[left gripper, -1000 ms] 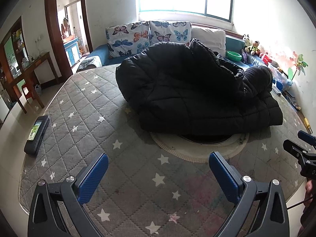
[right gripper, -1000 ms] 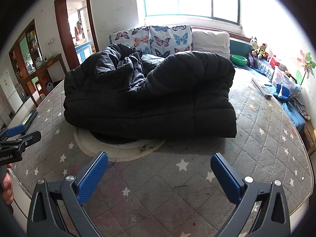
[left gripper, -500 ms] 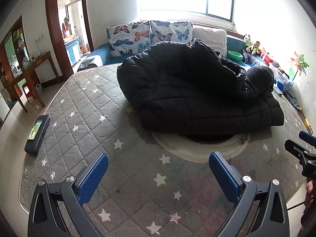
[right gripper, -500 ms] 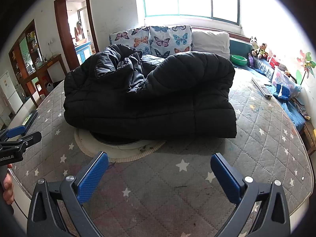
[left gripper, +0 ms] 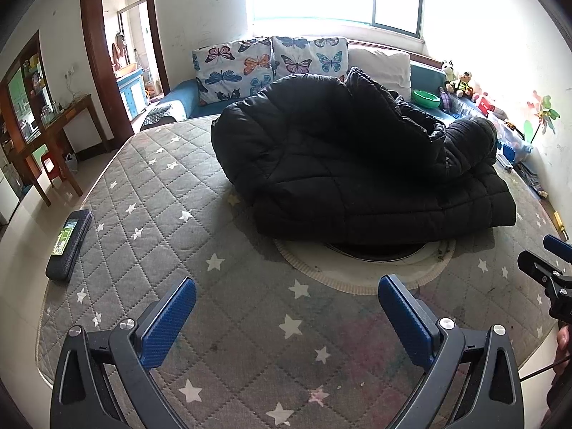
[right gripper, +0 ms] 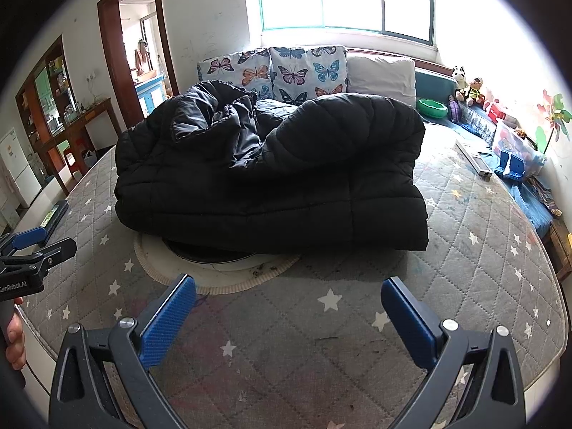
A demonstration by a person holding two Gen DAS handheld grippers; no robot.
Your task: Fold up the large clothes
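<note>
A black quilted coat [left gripper: 357, 164] lies bundled in the middle of a grey star-patterned mattress [left gripper: 171, 221], folded over on itself with puffy sleeves and lining bunched on top. Its near hem runs roughly straight across and partly covers a pale round mat [left gripper: 357, 271] whose front arc shows just beyond both grippers.

The left gripper [left gripper: 286, 316] hovers over the near part of the mattress with its blue pads [left gripper: 168, 321] spread wide and nothing between them. The right gripper [right gripper: 287, 316] is likewise wide apart and empty, low over the near edge — each one also shows at the side of the other's view, held by a hand [right gripper: 14, 339].

Between the grippers and the coat's hem lies a bare strip of mattress and mat. In the left wrist view, open quilted surface stretches to the coat's left, out to the rounded mattress edge, where a dark flat case [left gripper: 69, 245] rests near the rim. In the right wrist view, bare mattress extends to the coat's right as far as a long flat box [right gripper: 473, 157] near the far right edge.

Behind the coat, butterfly cushions [right gripper: 286, 71] lean on a blue sofa [left gripper: 182, 98] — close to the coat's far side.
</note>
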